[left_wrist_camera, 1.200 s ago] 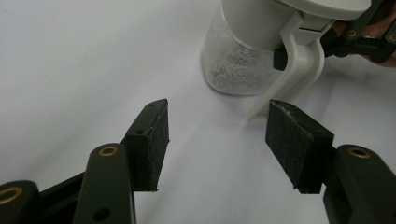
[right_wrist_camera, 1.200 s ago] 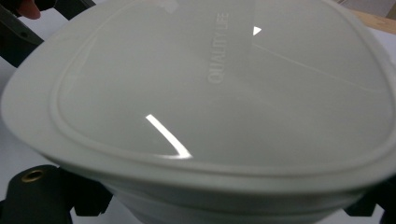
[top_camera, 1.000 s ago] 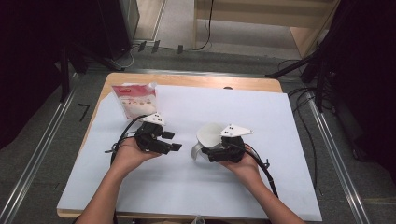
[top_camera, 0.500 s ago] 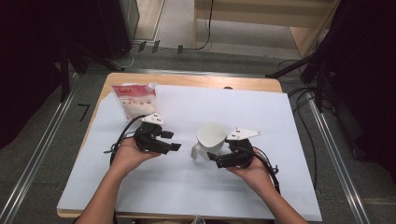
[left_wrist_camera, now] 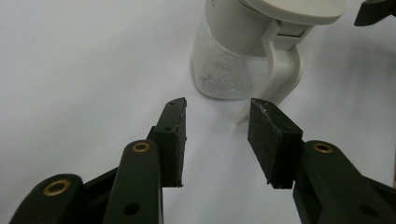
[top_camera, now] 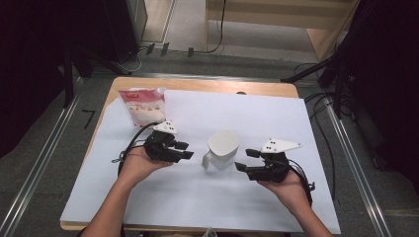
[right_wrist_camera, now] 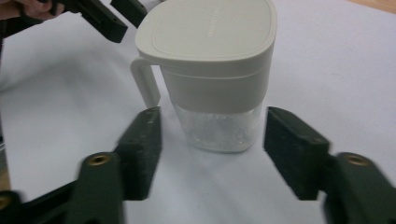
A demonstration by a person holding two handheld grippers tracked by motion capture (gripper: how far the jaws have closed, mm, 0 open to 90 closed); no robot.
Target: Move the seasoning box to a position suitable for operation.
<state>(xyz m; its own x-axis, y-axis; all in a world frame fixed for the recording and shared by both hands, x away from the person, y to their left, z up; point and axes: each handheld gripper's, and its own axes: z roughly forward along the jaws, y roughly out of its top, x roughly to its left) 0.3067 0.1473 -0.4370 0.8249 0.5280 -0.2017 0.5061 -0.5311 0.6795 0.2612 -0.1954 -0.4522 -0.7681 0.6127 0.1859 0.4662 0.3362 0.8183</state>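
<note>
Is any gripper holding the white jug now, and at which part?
Nothing is held. The left gripper and right gripper are open, apart from the jug.

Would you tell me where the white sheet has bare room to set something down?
Free: the far right stretch beyond the jug, and the near strip between the forearms. Crowded: the middle, where left gripper and right gripper flank the jug, and the far-left corner with the pouch.

Your wooden tabletop [top_camera: 197, 85] carries a large white sheet [top_camera: 276, 118]; on the sheet stands a lidded jug [top_camera: 221, 149] mid-table, and a pink-and-white pouch [top_camera: 143, 105] lies at its far left corner.
</note>
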